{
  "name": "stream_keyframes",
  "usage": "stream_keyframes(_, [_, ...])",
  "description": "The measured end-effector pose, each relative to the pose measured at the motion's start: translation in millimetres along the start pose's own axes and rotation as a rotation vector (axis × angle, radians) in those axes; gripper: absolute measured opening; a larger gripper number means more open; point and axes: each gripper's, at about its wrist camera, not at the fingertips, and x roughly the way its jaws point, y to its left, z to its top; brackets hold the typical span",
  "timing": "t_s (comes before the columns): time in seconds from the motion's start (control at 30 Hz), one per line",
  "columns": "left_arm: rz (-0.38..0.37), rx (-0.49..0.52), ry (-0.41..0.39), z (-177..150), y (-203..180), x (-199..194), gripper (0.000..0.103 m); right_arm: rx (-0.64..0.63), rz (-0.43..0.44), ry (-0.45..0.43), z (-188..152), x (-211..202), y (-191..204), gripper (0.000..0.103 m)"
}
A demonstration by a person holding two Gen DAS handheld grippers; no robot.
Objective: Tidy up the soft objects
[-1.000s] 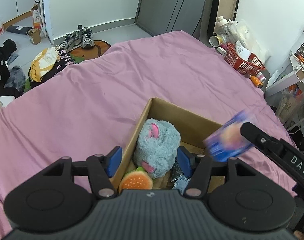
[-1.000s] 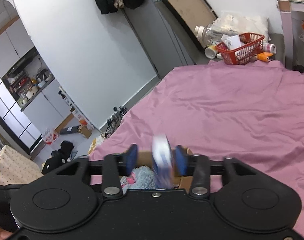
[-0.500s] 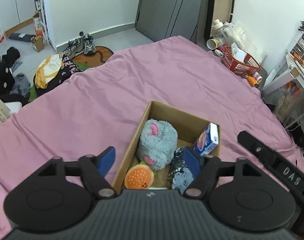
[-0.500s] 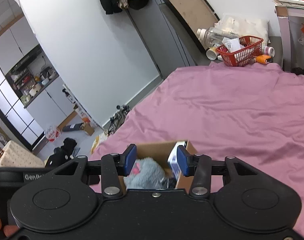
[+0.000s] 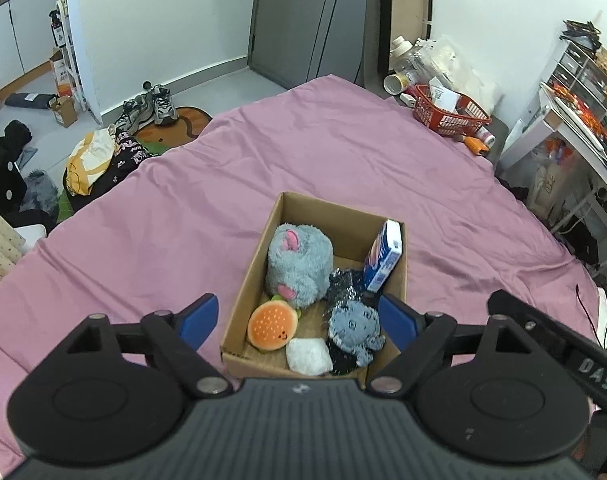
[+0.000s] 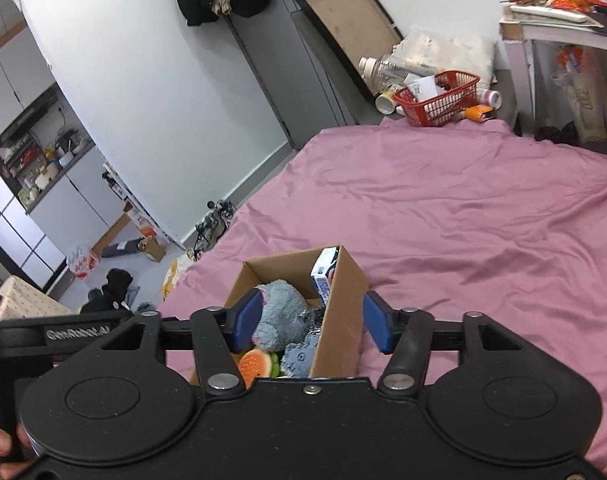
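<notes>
The left gripper [image 5: 297,320] hangs above the near end of the cardboard box [image 5: 250,276] with its jaws spread wide and nothing between them; the right gripper [image 6: 309,322] is likewise wide and empty, its blue pads [image 6: 374,328] straddling the box's right wall

Inside sit 6 items: a fuzzy grey-blue plush with pink ears [image 5: 297,266], a burger plush [image 5: 272,327], a small grey plush creature [image 5: 355,330], a white soft lump [image 5: 308,356], a crinkly dark foil wrap [image 5: 343,286] and a blue-and-white carton [image 5: 383,256] leaning upright on the right wall

The plush looks light and squashy, so I judge a pinch across the thick middle holds best; foil may slip. The box rests on a wrinkled pink bedsheet [image 5: 343,152], which appears bare, so the sorting seems nearly done
</notes>
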Motion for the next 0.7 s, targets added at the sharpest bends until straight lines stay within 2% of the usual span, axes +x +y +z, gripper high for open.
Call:
stream_keyframes(0.1, [-0.02, -0.001, -0.002, -5, 1, -13, 0.087, 0.008, -0.018, -0.02, -1, -18, 5, 0.076])
stream_keyframes(0.2, [-0.015, 0.019, -0.016, -12, -1, -26, 0.091, 0.002, -0.039, -0.037, -2, -35, 10, 0.081])
stream_keyframes(0.3, [-0.022, 0.023, -0.023, -18, -2, -40, 0.094, 0.007, -0.046, -0.053, -3, -51, 14, 0.093])
stream_keyframes(0.43, [-0.029, 0.03, -0.044, -25, -3, -56, 0.099, 0.015, -0.062, -0.075, -5, -71, 18, 0.103])
stream_keyframes(0.57, [-0.012, 0.064, -0.059, -31, -5, -71, 0.102, 0.03, -0.084, -0.075, -8, -87, 20, 0.103])
stream_keyframes(0.7, [-0.037, 0.077, -0.064, -38, -3, -86, 0.102, 0.003, -0.128, -0.103, -13, -104, 27, 0.103])
